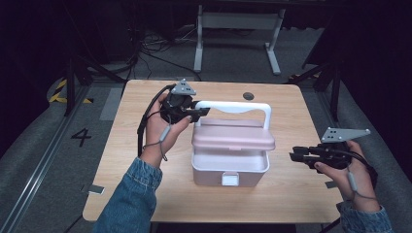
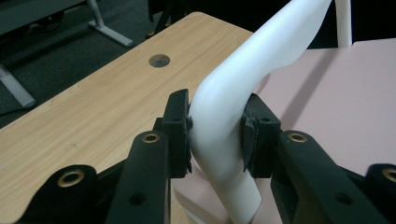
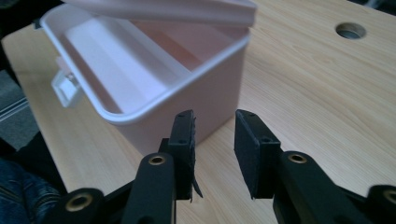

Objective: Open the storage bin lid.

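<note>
A pink storage box (image 1: 228,167) stands in the middle of the wooden table (image 1: 145,189), its pink lid (image 1: 233,137) lifted partway. A white carry handle (image 1: 233,108) arches over the lid. My left gripper (image 1: 201,112) is shut on the handle's left corner; in the left gripper view both pads press the white handle (image 2: 219,130). My right gripper (image 1: 297,156) hovers just right of the box, open, with nothing between its fingers. The right gripper view shows the box's open interior (image 3: 135,70), the raised lid (image 3: 163,9) and the gap between my right gripper's jaws (image 3: 214,154) near the box's corner.
A white latch (image 1: 230,178) hangs on the box's front wall. A round cable hole (image 1: 248,95) sits in the table's far edge. Beyond the table stand a white desk frame (image 1: 238,29) and loose cables (image 1: 145,51) on the floor.
</note>
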Demonstrator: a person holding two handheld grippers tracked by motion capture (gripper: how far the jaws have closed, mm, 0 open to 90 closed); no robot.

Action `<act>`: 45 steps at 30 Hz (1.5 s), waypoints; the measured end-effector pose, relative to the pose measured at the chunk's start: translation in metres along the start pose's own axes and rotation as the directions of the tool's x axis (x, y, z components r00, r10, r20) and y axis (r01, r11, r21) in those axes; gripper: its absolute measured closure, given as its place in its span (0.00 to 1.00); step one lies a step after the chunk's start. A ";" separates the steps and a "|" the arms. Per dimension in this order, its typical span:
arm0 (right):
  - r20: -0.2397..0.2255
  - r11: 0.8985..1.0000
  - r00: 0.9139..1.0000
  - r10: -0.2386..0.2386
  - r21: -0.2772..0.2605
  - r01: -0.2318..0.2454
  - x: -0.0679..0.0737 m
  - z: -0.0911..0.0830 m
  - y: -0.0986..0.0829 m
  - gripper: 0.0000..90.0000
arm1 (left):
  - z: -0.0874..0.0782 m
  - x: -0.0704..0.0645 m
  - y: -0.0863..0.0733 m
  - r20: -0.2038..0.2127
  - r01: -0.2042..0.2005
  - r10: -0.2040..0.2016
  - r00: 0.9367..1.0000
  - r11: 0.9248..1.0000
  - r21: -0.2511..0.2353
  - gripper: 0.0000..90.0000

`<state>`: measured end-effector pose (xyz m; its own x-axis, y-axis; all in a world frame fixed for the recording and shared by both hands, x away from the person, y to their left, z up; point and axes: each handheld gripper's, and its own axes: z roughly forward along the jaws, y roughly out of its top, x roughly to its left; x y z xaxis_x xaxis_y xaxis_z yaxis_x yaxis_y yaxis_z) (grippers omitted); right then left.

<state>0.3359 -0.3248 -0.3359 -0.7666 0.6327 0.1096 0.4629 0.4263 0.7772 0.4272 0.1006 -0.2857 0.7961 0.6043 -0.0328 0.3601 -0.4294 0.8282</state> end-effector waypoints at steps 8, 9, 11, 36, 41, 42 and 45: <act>-0.075 0.996 0.995 -0.065 -0.063 0.061 0.015 0.009 0.011 0.84 | 0.003 0.005 0.001 0.004 0.032 -0.032 0.999 0.999 -0.024 0.75; -0.097 0.995 0.992 -0.076 -0.079 0.068 0.017 0.012 0.012 0.85 | 0.003 0.005 0.001 0.004 0.032 -0.032 0.999 0.999 -0.024 0.75; -0.117 0.992 0.989 -0.092 -0.094 0.081 0.018 0.014 0.013 0.86 | 0.003 0.007 0.001 0.005 0.042 -0.042 0.999 0.999 -0.030 0.75; -0.167 0.962 0.981 -0.094 -0.269 0.047 0.022 0.043 0.019 1.00 | 0.001 0.006 -0.001 -0.064 0.009 -0.012 0.998 0.999 -0.038 0.52; -0.163 0.963 0.982 -0.093 -0.266 0.047 0.022 0.043 0.019 1.00 | -0.008 0.006 -0.002 -0.078 0.009 -0.013 0.997 0.999 -0.049 0.42; -0.162 0.963 0.982 -0.092 -0.266 0.046 0.022 0.043 0.019 1.00 | -0.010 0.006 -0.003 -0.081 0.006 -0.010 0.997 0.999 -0.049 0.41; -0.158 0.962 0.983 -0.089 -0.269 0.044 0.021 0.042 0.019 1.00 | -0.017 0.005 -0.006 -0.087 0.006 -0.012 0.996 0.998 -0.064 0.40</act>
<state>0.3470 -0.2759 -0.3450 -0.8655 0.4819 0.1369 0.2922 0.2635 0.9193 0.4206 0.1172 -0.2814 0.7462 0.6657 0.0064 0.3333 -0.3819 0.8620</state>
